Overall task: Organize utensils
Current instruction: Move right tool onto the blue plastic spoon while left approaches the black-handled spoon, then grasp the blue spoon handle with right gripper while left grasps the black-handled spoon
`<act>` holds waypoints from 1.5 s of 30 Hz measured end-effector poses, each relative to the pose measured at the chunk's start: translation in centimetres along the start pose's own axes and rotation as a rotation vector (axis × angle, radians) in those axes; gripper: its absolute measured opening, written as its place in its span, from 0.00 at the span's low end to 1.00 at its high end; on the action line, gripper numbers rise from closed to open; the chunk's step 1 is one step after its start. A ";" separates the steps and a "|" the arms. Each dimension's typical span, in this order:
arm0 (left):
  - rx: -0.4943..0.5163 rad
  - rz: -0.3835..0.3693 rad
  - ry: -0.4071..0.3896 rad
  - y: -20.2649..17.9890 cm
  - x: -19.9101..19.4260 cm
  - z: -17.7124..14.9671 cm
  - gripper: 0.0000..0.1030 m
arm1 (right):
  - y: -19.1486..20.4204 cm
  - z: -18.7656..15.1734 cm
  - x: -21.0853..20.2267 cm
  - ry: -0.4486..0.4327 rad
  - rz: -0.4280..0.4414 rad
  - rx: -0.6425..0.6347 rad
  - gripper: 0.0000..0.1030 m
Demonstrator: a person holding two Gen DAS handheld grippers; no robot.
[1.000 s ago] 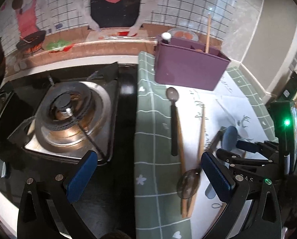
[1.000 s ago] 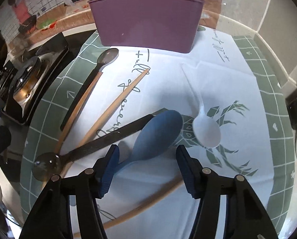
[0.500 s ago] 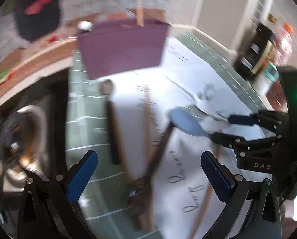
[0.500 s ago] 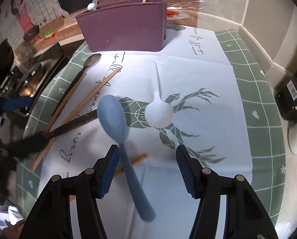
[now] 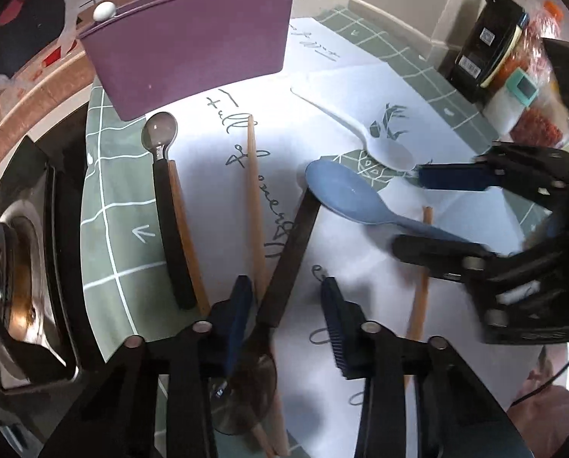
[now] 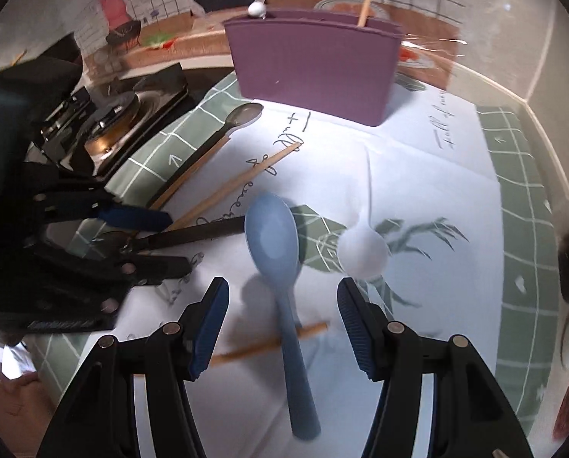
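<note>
Since the earlier frame, the left gripper [image 5: 286,305] has been brought over the black-handled spoon [image 5: 290,252], its jaws just narrowed around the handle.

Whether the pads already press is hard to tell; a gap seems left. The blue spoon [image 6: 274,252] lies loose between the right gripper's [image 6: 282,322] spread fingers, across a chopstick [image 6: 269,343], near the purple holder [image 6: 315,65] on the tablecloth [image 6: 456,198].
</note>
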State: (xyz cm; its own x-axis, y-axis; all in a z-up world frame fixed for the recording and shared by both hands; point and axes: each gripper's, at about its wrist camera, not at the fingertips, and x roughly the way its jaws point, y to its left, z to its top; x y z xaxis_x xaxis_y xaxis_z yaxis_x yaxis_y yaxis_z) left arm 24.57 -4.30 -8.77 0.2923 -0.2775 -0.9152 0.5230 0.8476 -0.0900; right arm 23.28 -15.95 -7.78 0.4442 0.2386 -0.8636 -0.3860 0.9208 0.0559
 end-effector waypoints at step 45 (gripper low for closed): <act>0.057 -0.029 0.205 -0.1 2.7 4.1 0.16 | -2.4 -1.3 -4.1 -0.038 -0.020 0.126 0.30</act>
State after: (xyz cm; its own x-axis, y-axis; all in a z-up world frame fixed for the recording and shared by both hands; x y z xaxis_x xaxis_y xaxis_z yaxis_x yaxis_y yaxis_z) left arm 28.54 -6.98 -9.59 0.1104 -0.1984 -0.9739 0.5753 0.8118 -0.1002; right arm 21.31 -19.56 -5.04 0.4824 0.2291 -0.8454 -0.2735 0.9563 0.1032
